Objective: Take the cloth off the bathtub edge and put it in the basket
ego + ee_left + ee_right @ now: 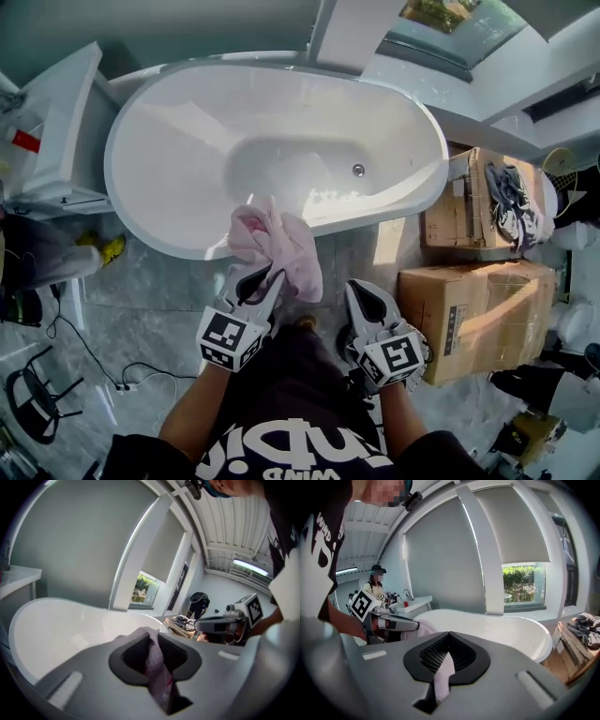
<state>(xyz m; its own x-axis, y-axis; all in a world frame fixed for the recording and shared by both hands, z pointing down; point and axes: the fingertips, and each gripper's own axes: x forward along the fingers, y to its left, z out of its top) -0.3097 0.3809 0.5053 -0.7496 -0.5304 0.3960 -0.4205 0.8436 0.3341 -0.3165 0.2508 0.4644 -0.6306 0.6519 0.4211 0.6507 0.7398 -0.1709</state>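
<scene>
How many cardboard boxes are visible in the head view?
2. One cardboard box right of the bathtub, with clothes on top; another nearer the person. Others may be hidden.

The white bathtub (187, 131) fills the middle. Its rim stands like a low wall, and its wide hollow is open from above. The grey floor (141, 300) in front of it gives room to move. A white bench (66, 103) crowds the left end. At the right, 2 things block the way: a near cardboard box (478, 319) and a far cardboard box (459, 211) with clothes (511, 202) on top. Cables (94, 356) and a black chair (37, 398) clutter the lower left.
</scene>
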